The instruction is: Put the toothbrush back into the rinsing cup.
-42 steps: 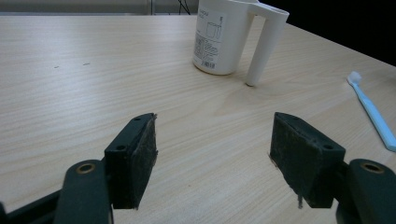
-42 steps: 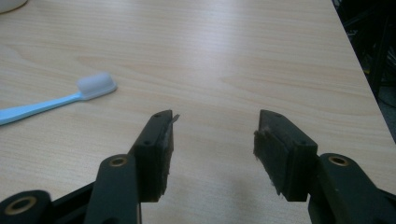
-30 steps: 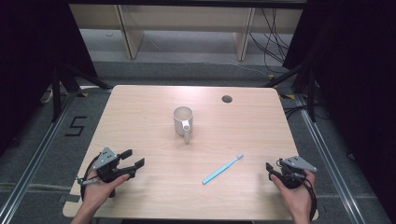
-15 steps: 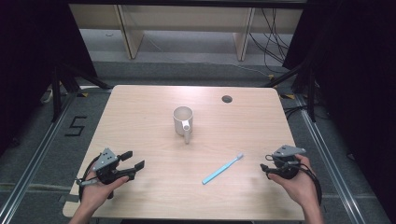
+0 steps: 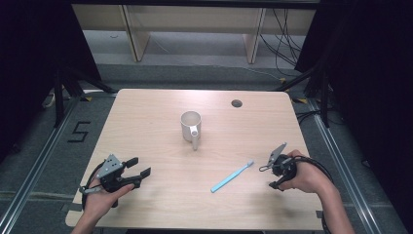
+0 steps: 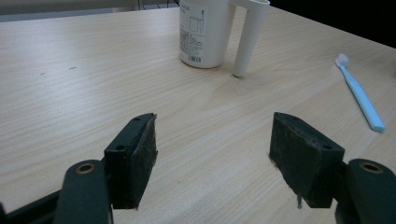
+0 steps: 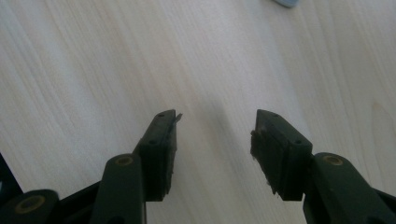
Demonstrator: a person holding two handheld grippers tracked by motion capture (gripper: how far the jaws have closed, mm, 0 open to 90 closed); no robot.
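Observation:
A white mug (image 5: pixel 190 125) stands upright mid-table, its handle (image 5: pixel 195 140) turned toward the person. A light blue toothbrush (image 5: pixel 233 176) lies flat to the mug's near right, bristles at its far end. My left gripper (image 5: pixel 138 166) rests at the near left, open, aimed right; its own view has the empty jaws (image 6: pixel 212 126) facing the mug (image 6: pixel 205 32) and the toothbrush (image 6: pixel 359 93). My right gripper (image 5: pixel 269 176) hovers just right of the brush head, tipped down over bare wood (image 7: pixel 215 121). Its jaws have just been closing a little but stand open with nothing between them.
The wooden table (image 5: pixel 146 117) has a round cable hole (image 5: pixel 236 103) at the far right. A pale blue tip (image 7: pixel 285 2) shows at the top edge of the right gripper view. Dark floor with a "5" mark (image 5: pixel 79 131) lies left of the table.
The right hand has risen and moved away from the table's near right corner toward the toothbrush head, with its gripper tipped more downward. The left hand has stayed put.

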